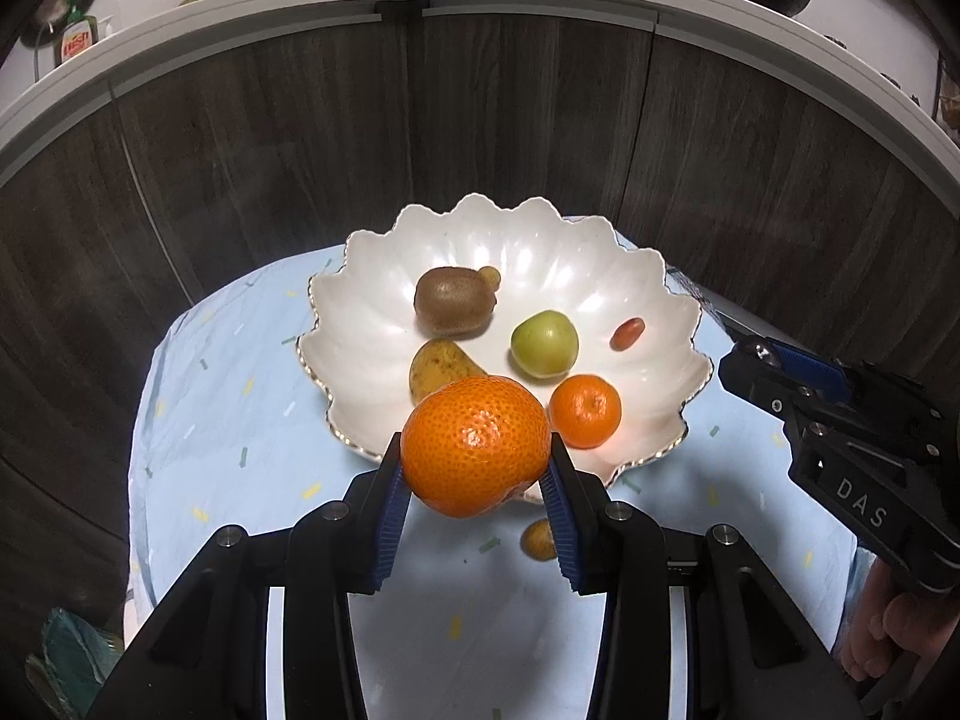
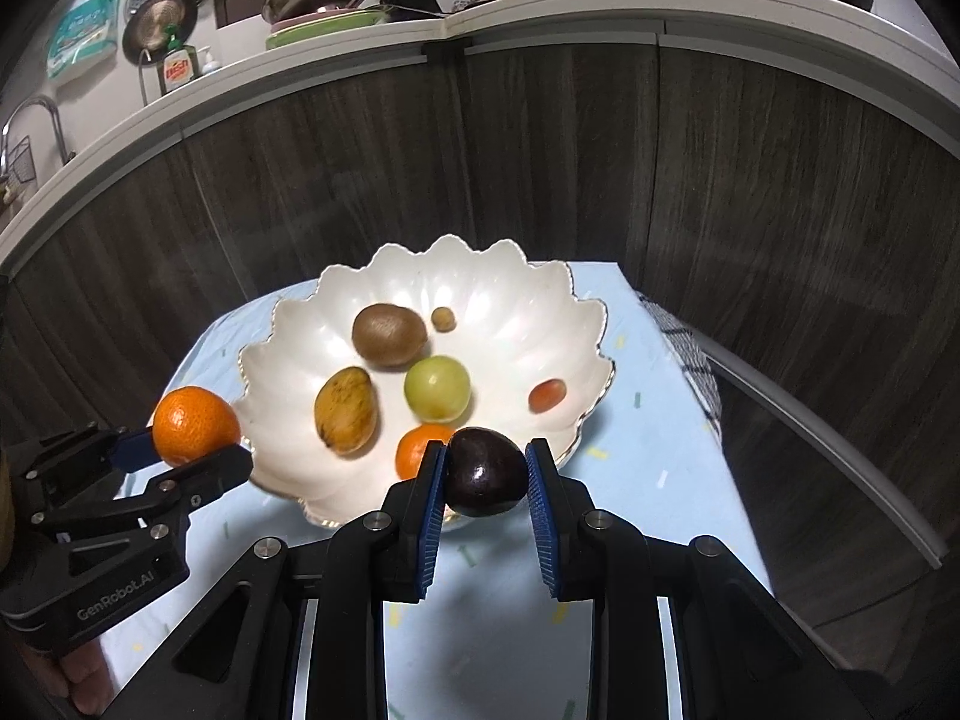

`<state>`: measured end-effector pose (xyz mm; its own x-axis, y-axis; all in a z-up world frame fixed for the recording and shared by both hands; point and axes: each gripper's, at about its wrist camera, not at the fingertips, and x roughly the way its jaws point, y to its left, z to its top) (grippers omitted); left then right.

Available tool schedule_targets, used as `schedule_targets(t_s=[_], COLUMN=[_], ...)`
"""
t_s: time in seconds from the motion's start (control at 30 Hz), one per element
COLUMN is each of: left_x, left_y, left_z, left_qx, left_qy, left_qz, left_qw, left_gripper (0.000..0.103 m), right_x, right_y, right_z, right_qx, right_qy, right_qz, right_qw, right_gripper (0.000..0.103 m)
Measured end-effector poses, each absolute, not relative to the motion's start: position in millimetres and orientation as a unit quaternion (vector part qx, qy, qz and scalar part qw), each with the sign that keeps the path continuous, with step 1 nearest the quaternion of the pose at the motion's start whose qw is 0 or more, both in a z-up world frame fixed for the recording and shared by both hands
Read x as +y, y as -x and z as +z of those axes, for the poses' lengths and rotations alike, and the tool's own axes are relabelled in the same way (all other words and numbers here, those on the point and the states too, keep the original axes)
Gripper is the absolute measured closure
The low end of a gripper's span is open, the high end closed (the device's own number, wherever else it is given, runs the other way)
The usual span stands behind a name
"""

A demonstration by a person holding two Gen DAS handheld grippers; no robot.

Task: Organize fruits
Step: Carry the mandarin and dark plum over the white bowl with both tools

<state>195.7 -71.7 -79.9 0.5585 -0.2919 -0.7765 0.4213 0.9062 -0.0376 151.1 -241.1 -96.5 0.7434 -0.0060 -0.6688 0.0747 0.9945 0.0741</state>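
My left gripper (image 1: 475, 462) is shut on a large orange (image 1: 475, 447), held above the near rim of the white scalloped bowl (image 1: 372, 324). In the right wrist view the same orange (image 2: 195, 426) shows at the bowl's left edge in the left gripper (image 2: 186, 459). My right gripper (image 2: 486, 471) is shut on a dark purple plum (image 2: 485, 473) just over the near rim of the bowl (image 2: 540, 312). Inside the bowl lie a kiwi (image 2: 389, 335), a mango (image 2: 347, 417), a green fruit (image 2: 437, 387), a small orange (image 2: 420, 450), a red grape tomato (image 2: 547, 395) and a small brown fruit (image 2: 443, 318).
The bowl rests on a light blue cloth (image 1: 228, 396) over a small table in front of dark wood cabinet doors (image 1: 516, 120). A small yellow-brown fruit (image 1: 538, 540) lies on the cloth below the left gripper. A checked cloth (image 2: 690, 354) hangs at the table's right edge.
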Motion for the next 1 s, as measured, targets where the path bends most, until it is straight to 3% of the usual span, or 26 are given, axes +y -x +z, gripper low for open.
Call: schedule_targets(t_s=[1.0], left_x=[-108], left_y=[-223], left_z=[-116], left_qx=[0.473], left_qy=[-0.092], left_qz=[-0.226], left_qw=[0.847], left_gripper=[0.061], right_x=[-261], right_y=[-209], right_z=[-113], right_qx=[0.396], right_qy=[-0.047], right_qz=[0.003], right_qw=[0.917], right_gripper=[0.075])
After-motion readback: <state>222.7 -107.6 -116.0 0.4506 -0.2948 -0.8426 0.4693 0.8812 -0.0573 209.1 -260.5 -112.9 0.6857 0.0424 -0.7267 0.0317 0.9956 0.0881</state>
